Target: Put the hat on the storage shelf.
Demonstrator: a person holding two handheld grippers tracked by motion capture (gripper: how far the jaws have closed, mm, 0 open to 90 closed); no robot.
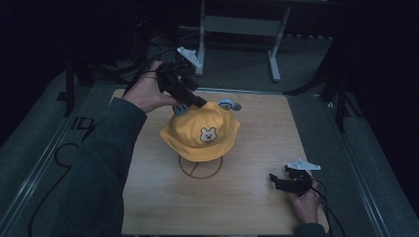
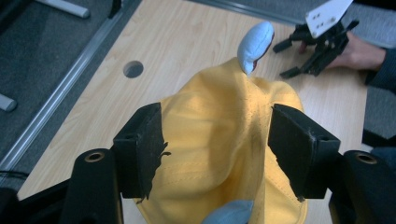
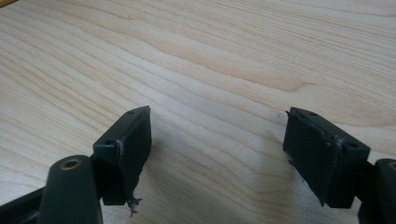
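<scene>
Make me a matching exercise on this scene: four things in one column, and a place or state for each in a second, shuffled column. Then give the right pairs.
Things:
1. yellow hat
2. left claw
3. right claw
4. blue ear

Places or states:
A. open, low over bare wood at the table's near right corner
B. sits on a wire stand mid-table
C. sticks up from the hat's crown
D. open, jaws either side of the hat's crown

Pairs: 1-B, 2-D, 3-A, 4-C

Bare tabletop (image 1: 247,197) lies open on all sides of the yellow hat (image 1: 202,131) on its wire stand (image 1: 200,168) at centre. The right tongs (image 1: 284,181) rest at the near right corner, well apart from it.
</scene>
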